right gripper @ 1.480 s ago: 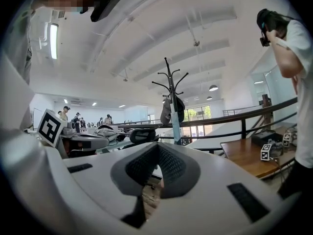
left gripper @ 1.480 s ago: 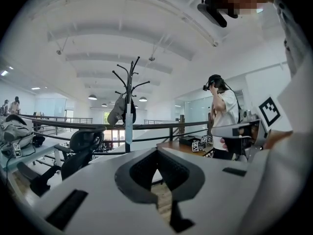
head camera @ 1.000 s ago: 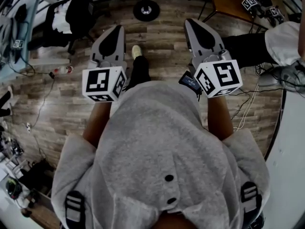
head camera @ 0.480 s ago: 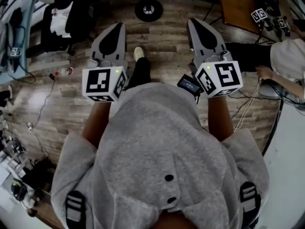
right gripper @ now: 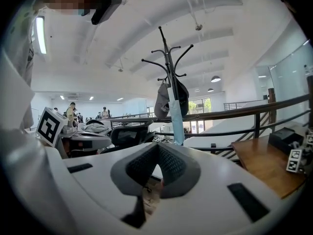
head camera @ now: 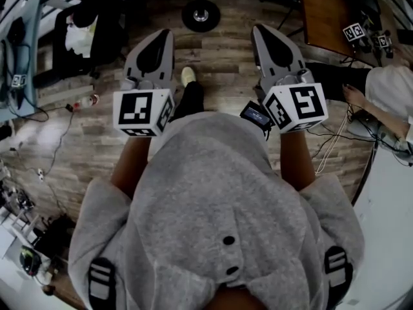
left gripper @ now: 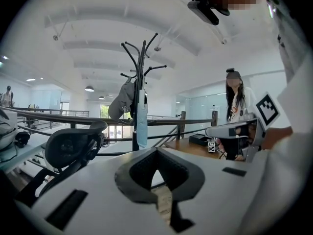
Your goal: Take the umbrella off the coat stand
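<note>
This looks like an open-plan office: an office chair (left gripper: 73,148), a wooden desk (right gripper: 264,163), a coat stand (left gripper: 139,82), and loose cables (head camera: 335,141) on the plank floor (head camera: 219,50).

Folded umbrella (left gripper: 142,121) hanging on the stand (left gripper: 140,58)
Pale blue and rolled slim, the umbrella hangs straight down against the pole, below the curved hooks at the top. The stand is black and upright, with its round base on the wooden floor (head camera: 219,50).

Left gripper (head camera: 160,37), right gripper (head camera: 263,31), side by side, jaws together
</note>
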Action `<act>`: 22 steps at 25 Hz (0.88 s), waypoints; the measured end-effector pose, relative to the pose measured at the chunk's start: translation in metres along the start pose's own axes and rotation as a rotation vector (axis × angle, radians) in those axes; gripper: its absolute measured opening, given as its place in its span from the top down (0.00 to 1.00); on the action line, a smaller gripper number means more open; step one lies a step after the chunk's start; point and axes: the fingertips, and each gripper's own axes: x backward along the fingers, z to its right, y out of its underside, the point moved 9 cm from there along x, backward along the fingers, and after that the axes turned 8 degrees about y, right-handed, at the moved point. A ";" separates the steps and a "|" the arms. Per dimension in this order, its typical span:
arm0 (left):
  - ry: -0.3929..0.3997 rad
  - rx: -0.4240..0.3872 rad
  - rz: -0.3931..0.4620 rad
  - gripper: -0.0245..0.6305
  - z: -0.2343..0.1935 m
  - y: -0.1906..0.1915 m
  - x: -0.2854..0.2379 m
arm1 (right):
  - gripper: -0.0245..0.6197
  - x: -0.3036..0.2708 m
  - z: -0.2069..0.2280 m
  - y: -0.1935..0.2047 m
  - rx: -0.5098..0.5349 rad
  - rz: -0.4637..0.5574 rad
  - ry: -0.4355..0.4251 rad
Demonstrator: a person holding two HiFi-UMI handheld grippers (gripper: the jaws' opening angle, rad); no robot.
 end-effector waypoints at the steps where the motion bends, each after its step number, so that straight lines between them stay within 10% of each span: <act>1: 0.004 0.003 0.000 0.94 -0.004 -0.001 -0.003 | 0.94 -0.005 0.000 -0.001 -0.001 -0.002 0.000; 22: 0.124 -0.011 0.020 0.94 -0.090 -0.030 -0.060 | 0.94 -0.106 -0.018 -0.035 0.020 -0.015 0.055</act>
